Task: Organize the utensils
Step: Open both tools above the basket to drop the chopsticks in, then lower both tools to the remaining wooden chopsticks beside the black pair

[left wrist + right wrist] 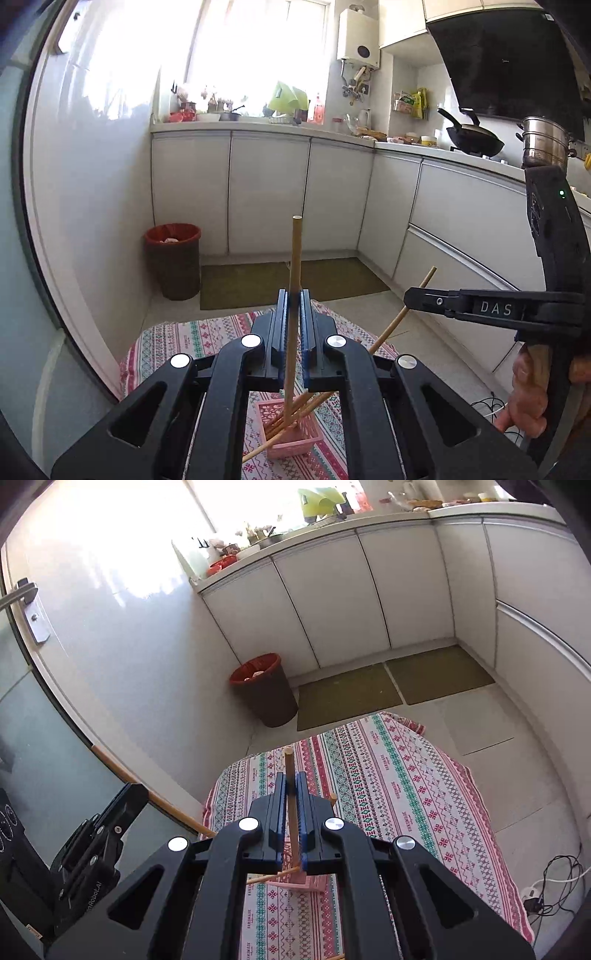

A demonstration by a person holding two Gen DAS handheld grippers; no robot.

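We've got one wooden chopstick [294,280] pinched in the left gripper [294,314], another chopstick [289,775] in the right gripper [291,794]. They look light, stiff and slippery, so mid-shaft grips seem safest above the pink basket [295,439].

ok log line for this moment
left gripper: shut on chopstick | right gripper: shut on chopstick | pink basket: holds more chopsticks

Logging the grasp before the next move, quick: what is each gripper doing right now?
Left gripper: shut on a thin wooden chopstick.
Right gripper: shut on another thin wooden chopstick.
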